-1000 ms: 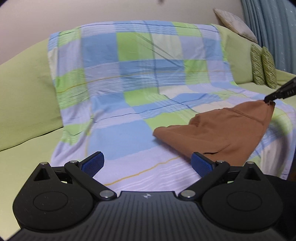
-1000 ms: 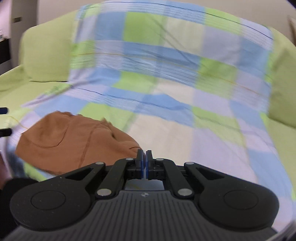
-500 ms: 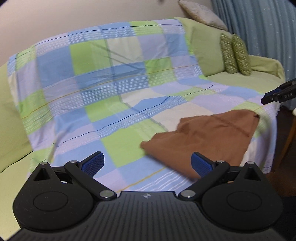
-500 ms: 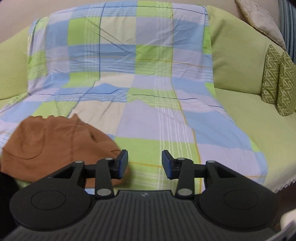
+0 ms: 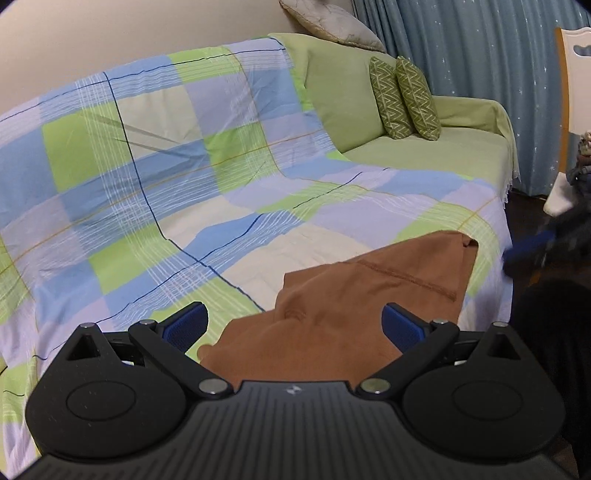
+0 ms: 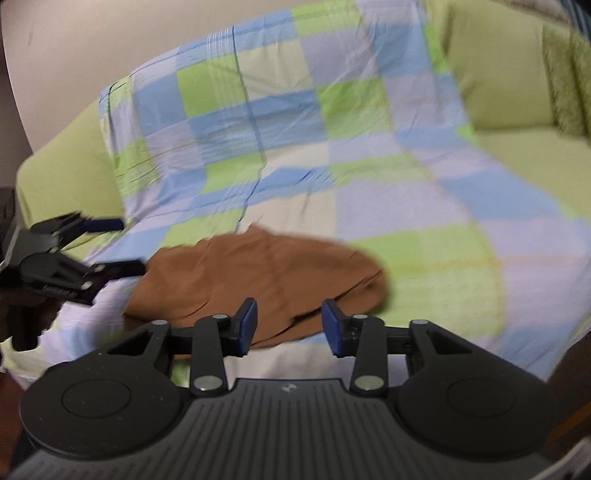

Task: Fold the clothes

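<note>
Brown garment (image 5: 354, 295) lying crumpled on checked sheet (image 5: 147, 177), near the sheet's front edge where it drapes over the sofa seat. No containers in either view. Garment of soft matte fabric, irregular rumpled outline, one stitched seam running across its upper layer, a loose fold at the far corner. Sheet thin, printed in blue, green, lilac and cream squares with fine white and dark lines, creased along the seat-back bend, spread over green sofa (image 5: 424, 155). Two green zigzag-patterned cushions (image 5: 404, 98) standing upright side by side against the sofa back, right of the sheet; a pale cushion (image 5: 332, 22) above them on the sofa top. Blue pleated curtain (image 5: 480, 48) behind the sofa's far end.

Left gripper (image 5: 293, 326) just above the garment's near part, jaws spread wide, blue ribbed pads well apart, gripping nothing; contact with the cloth not clear. Same gripper seen from the right wrist at the garment's left edge, one finger close to the cloth. Right gripper (image 6: 289, 325) at the garment's front edge, jaws parted moderately, nothing between them, cloth visible through the gap; view blurred, so touching or not cannot be told.
</note>
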A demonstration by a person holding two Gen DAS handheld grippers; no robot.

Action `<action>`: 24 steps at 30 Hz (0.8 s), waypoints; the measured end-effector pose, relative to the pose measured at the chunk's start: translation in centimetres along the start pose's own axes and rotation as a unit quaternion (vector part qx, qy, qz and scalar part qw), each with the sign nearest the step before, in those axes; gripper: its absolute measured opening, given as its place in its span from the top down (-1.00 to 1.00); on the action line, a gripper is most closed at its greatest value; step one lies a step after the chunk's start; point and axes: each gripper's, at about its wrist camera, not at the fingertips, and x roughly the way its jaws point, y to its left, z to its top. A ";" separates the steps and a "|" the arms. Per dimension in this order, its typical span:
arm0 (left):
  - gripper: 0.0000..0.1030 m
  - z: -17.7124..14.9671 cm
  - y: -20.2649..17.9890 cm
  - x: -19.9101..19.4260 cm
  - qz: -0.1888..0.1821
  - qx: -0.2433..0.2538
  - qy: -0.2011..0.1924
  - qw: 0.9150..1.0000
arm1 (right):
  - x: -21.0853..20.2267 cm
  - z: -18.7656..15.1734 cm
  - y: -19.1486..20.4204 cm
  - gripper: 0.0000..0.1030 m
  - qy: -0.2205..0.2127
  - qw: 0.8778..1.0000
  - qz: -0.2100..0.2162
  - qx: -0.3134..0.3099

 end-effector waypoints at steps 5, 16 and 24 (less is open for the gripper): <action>-0.98 0.2 -0.1 1.6 0.000 -0.002 0.023 1.000 | 3.3 -0.9 -1.3 0.42 0.006 0.999 0.025 0.035; -0.98 0.8 2.5 5.5 -0.045 0.018 0.026 0.999 | 6.2 -1.7 -1.8 0.64 -0.048 0.992 0.088 0.076; -0.98 1.9 4.5 9.1 -0.131 0.017 0.031 0.991 | 7.5 -1.3 -2.4 0.92 -0.035 0.991 0.094 0.093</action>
